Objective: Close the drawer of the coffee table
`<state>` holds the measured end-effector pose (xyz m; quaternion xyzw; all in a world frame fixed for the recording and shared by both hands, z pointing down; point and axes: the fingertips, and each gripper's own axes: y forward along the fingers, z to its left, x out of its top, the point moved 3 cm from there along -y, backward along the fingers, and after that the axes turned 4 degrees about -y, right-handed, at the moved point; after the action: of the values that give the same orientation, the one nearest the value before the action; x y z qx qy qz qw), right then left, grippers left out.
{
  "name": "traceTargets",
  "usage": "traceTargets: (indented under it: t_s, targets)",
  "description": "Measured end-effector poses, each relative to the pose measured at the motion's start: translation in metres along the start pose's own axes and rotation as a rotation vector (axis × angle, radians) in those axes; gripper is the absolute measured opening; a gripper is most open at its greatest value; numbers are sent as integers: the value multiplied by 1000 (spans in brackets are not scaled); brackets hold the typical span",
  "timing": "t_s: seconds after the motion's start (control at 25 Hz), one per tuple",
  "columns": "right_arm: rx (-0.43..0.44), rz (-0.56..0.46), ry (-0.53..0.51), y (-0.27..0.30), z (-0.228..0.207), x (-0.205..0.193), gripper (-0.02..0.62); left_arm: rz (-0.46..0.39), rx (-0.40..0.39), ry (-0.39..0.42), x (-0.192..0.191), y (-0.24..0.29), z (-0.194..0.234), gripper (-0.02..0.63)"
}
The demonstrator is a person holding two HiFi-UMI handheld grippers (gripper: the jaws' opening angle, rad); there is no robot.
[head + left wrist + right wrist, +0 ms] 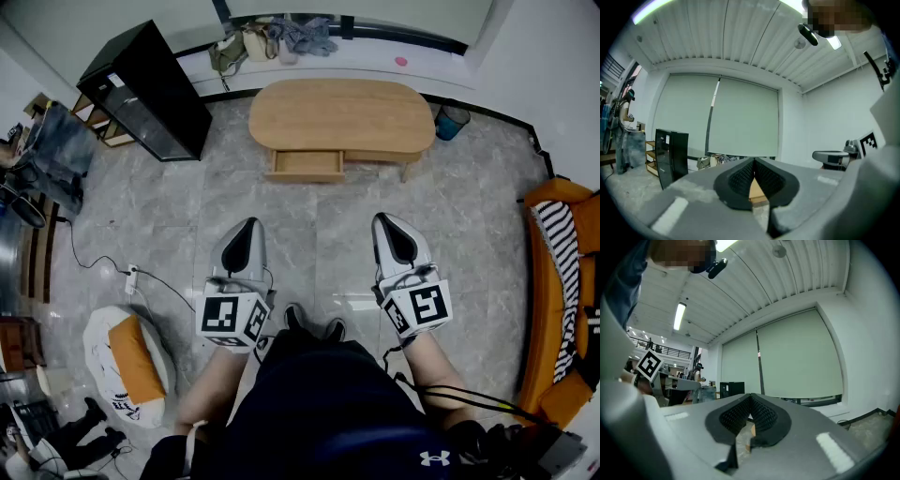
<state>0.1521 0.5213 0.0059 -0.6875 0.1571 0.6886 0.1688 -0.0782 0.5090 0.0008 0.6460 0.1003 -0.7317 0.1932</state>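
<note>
An oval wooden coffee table (342, 112) stands on the grey tiled floor in the head view, well ahead of me. Its drawer (306, 165) is pulled out toward me on the left of the table's front. My left gripper (247, 228) is shut with nothing in it, held out at waist height well short of the table. My right gripper (388, 223) is also shut and empty, level beside it. In the left gripper view the closed jaw tips (753, 161) meet, with a sliver of the wooden table (756, 191) behind. The right gripper (750, 397) also shows its pads touching.
A black cabinet (145, 89) stands at the far left. An orange sofa (561, 291) runs along the right edge. A white bag with an orange cushion (129, 361) lies at my left, with a cable and power strip (131, 277) on the floor. A blue bin (452, 121) sits by the table's right end.
</note>
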Motion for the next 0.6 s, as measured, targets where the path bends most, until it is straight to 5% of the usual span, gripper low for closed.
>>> traceTargets:
  t_s: [0.6]
  targets:
    - [-41, 17, -7, 27, 34, 3, 2, -10, -17, -14, 8, -11, 51, 3]
